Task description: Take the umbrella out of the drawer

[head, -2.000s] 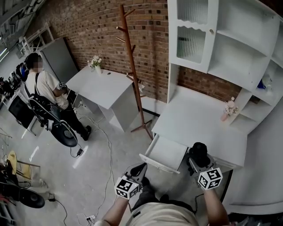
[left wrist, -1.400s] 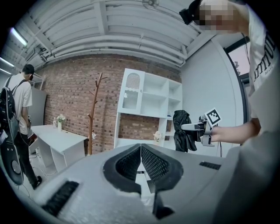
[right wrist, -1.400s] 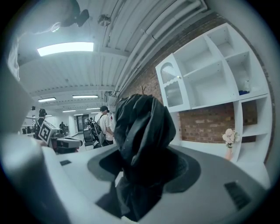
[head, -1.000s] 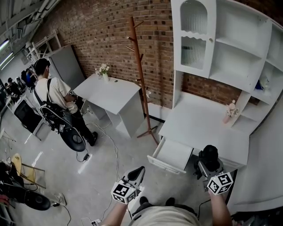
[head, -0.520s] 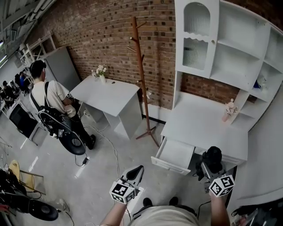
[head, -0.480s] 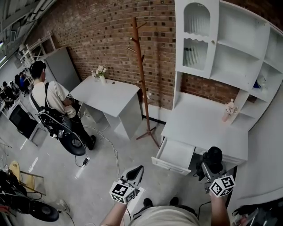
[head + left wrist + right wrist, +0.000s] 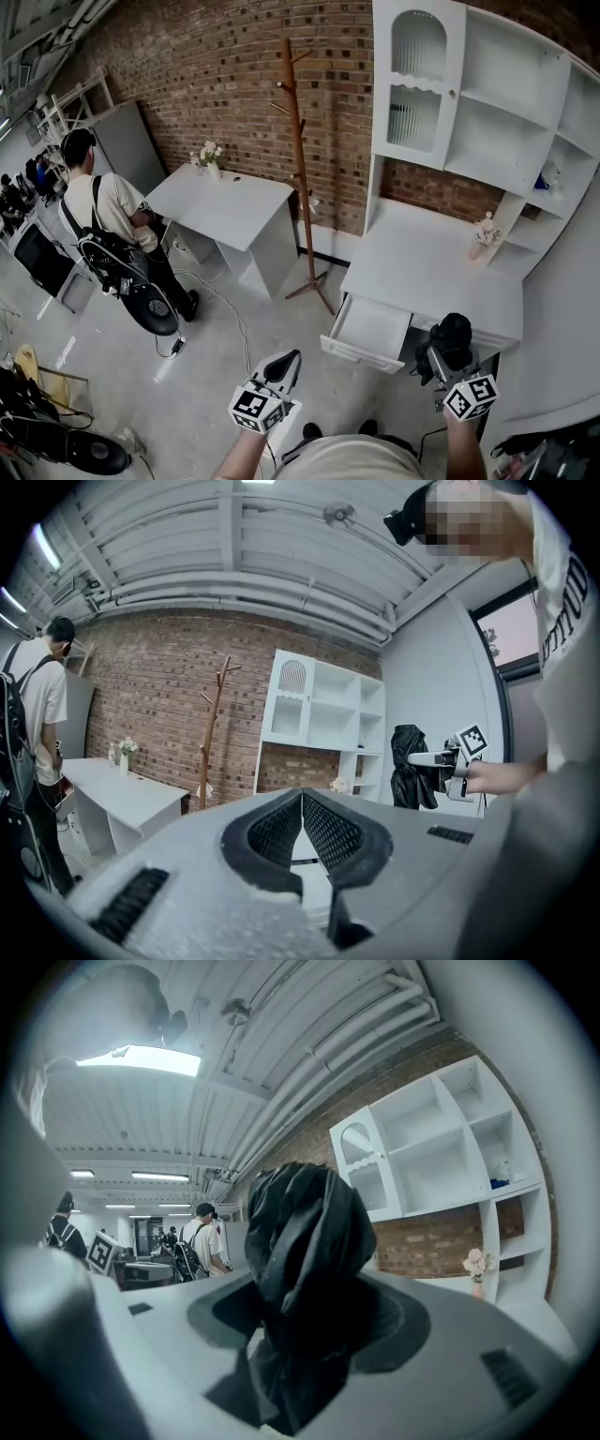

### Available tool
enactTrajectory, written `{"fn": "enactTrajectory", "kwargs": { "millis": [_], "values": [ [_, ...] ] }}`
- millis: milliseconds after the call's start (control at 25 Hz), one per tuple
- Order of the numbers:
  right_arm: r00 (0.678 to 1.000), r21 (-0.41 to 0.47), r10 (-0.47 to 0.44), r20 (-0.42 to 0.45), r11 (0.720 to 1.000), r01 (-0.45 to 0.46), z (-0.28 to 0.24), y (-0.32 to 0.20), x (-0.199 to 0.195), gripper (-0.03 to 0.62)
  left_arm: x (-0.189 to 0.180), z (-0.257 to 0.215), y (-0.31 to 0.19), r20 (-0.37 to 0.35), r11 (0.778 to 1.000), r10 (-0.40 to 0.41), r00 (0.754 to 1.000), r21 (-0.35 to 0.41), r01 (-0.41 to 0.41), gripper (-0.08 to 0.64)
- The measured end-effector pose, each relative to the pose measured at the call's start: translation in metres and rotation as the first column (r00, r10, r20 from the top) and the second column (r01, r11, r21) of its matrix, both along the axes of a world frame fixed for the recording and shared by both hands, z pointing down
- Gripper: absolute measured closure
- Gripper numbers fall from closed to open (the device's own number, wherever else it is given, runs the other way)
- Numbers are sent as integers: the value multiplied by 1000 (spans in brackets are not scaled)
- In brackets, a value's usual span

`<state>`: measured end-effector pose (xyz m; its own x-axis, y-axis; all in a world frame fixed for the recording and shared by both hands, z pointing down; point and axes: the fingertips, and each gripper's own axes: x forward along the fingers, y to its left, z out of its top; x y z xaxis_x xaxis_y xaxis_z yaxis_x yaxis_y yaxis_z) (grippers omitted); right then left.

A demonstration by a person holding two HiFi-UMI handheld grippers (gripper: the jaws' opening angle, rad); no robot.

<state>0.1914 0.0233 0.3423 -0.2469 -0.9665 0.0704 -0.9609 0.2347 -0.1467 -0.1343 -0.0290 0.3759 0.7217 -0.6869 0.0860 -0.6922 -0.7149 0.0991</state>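
Right hand-held gripper [image 7: 307, 1327] | black umbrella [image 7: 305, 1227] clamped between jaws

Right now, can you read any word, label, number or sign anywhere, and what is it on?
Shirt: dark letters along the picture's edge, cut off and warped, not readable.
Marker cubes: black-and-white square patterns only, no letters.
Umbrella, drawer, shelves: no text visible.
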Motion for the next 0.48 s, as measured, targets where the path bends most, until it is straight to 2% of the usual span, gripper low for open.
{"fn": "enactTrajectory", "kwargs": {
  "millis": [480],
  "values": [
    [1000, 3, -14, -9, 1000, 14, -8, -3, 2, 325, 4, -9, -3, -4, 1000, -25, 1000, -6, 25, 534]
  ]
}}
